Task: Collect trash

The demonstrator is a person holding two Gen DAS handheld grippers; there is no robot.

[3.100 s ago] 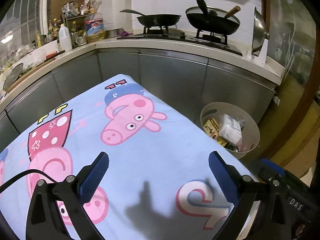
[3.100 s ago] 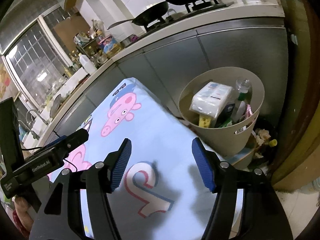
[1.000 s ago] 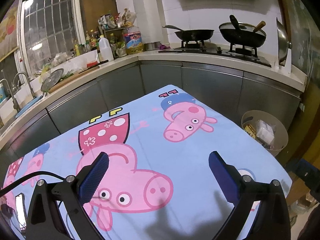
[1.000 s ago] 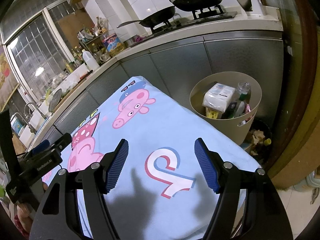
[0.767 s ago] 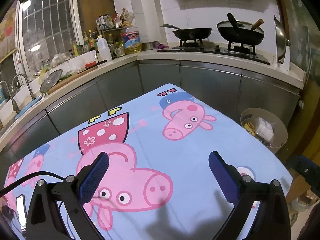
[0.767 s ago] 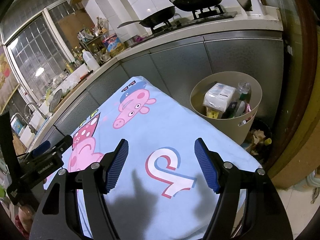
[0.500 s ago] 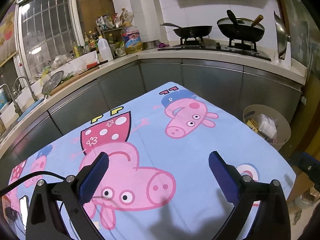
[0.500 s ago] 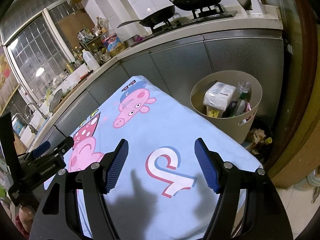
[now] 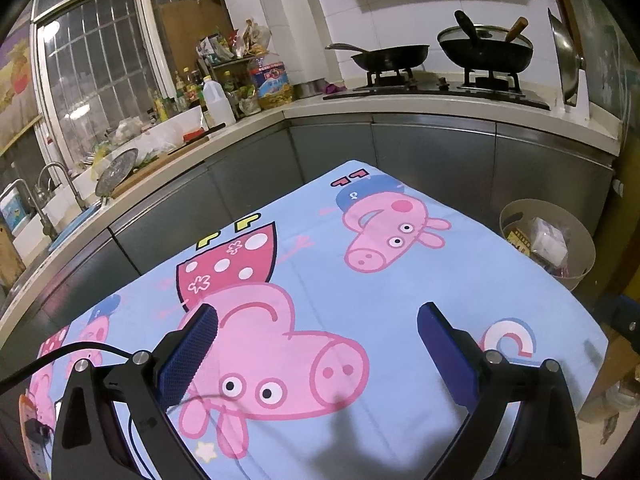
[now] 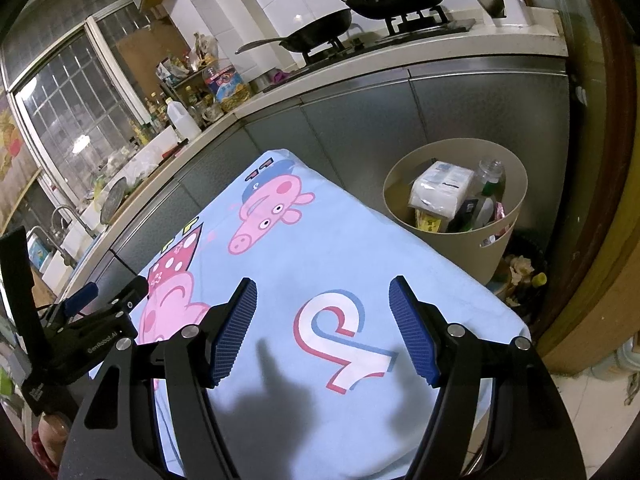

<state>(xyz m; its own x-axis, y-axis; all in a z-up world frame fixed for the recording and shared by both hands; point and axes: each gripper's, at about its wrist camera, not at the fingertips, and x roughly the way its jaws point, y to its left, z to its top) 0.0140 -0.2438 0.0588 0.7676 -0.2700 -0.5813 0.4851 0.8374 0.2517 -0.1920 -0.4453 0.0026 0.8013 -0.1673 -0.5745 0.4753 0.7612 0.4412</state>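
I see my left tool spread wide and empty over the cloth on the tabletop. My right tool is also spread, pinching nothing. The bin stands past the cloth's right edge, against the cabinets; it holds a white pack and a bottle, the rest too jumbled to read. Scraps beside the bin are half hidden.

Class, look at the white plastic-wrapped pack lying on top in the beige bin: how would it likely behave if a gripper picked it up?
The white pack looks soft and bulging, so it would probably squash rather than crack. Its glossy wrap may be slippery. It lies atop other items in the bin, suggesting lightness for its size.
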